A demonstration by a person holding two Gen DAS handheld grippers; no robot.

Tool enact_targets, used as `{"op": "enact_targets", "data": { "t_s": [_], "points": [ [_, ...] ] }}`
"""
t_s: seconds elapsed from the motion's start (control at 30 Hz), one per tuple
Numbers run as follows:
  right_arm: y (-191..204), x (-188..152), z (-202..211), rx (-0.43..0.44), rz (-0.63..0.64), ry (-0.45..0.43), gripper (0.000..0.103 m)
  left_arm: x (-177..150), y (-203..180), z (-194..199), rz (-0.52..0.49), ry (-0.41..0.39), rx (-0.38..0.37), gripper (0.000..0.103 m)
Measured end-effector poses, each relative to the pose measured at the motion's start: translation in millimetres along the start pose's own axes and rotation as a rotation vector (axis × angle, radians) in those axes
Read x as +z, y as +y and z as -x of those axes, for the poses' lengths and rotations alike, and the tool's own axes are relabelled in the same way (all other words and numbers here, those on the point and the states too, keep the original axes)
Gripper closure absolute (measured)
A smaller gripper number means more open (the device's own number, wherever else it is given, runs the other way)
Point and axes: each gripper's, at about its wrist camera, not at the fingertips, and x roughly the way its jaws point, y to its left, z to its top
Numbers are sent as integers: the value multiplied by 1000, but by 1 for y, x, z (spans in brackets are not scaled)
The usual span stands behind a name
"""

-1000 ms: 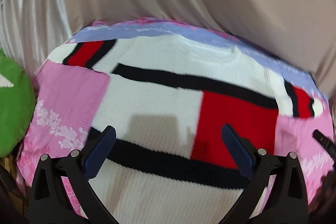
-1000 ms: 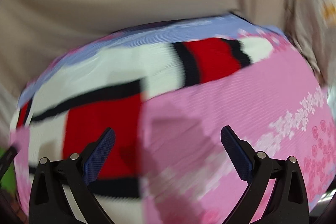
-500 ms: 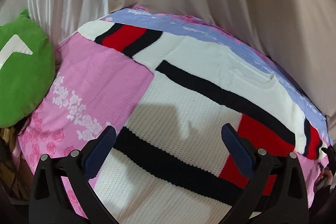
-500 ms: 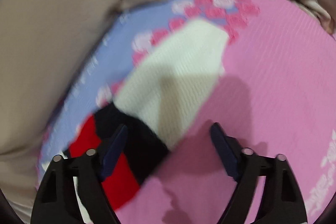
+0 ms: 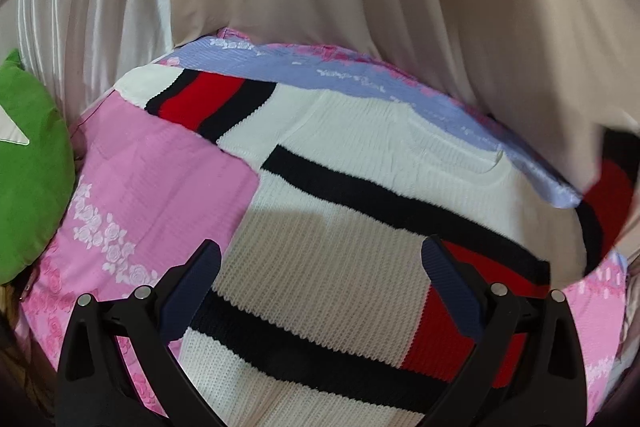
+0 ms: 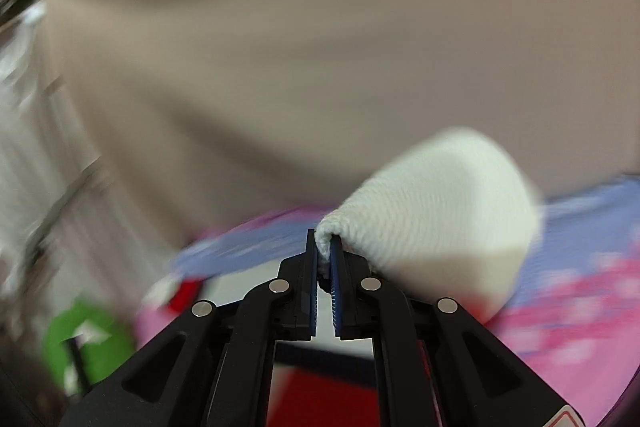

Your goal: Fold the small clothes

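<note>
Since a second ago the right gripper (image 6: 324, 259) has left the pink bedspread (image 5: 152, 179); its jaws have just closed onto the white sleeve cuff (image 6: 436, 203), now raised. The left gripper (image 5: 320, 279), jaws wide and empty, hangs over the sweater (image 5: 360, 163) spread flat on the bedspread, near a green cushion (image 5: 32, 167).

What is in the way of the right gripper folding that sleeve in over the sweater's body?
Nothing visible. The right gripper has just closed on the white sleeve cuff, and the sweater lies flat on the pink blanket; only the open left gripper hovers above it.
</note>
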Motion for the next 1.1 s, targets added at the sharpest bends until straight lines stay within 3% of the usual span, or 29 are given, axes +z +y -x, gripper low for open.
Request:
{"op": "enact_targets", "data": {
  "t_s": [0.07, 0.13, 0.23, 0.27, 0.3, 0.43, 0.57, 0.67, 0.73, 0.8, 0.87, 0.9, 0.93, 0.97, 1.0, 1.03, 1.1],
  "points": [
    [44, -16, -47, 41, 64, 103, 84, 1, 9, 4, 20, -7, -16, 5],
    [85, -47, -93, -14, 159, 199, 76, 3, 20, 7, 44, -4, -41, 5],
    [101, -83, -103, -32, 132, 271, 73, 9, 42, 11, 83, -5, -78, 5],
    [98, -96, -93, -34, 87, 276, 63, 11, 50, 9, 100, -9, -90, 5],
    [87, -102, -84, -56, 65, 280, 59, 15, 57, 5, 115, 0, -107, 5],
    [28, -150, -56, -290, -16, 330, 59, 35, 65, -28, 154, 70, -199, 5],
    [-18, -170, -28, -463, -170, 329, 58, 73, 40, -75, 108, 112, -303, 5],
    [-31, -170, -26, -576, -165, 325, 51, 94, 9, -124, 38, 158, -302, 5],
    [-38, -170, -35, -621, -158, 335, 50, 97, -5, -154, -4, 201, -254, 5],
    [-51, -172, -50, -669, -153, 361, 50, 95, -12, -183, 3, 258, -238, 20],
    [-67, -177, -60, -696, -158, 388, 50, 89, -15, -205, 26, 325, -252, 53],
    [-77, -177, -66, -704, -161, 400, 50, 85, -15, -209, 41, 345, -267, 62],
    [-83, -177, -70, -708, -162, 403, 50, 81, -13, -215, 60, 365, -283, 79],
    [-86, -175, -73, -707, -164, 400, 59, 79, -14, -218, 75, 371, -285, 92],
    [-91, -171, -75, -692, -175, 386, 67, 78, -15, -216, 74, 361, -286, 96],
    [-96, -166, -74, -677, -189, 366, 89, 80, -18, -211, 66, 336, -291, 98],
    [-99, -146, -55, -665, -233, 261, 90, 86, -20, -199, 59, 290, -311, 99]
  ]
}}
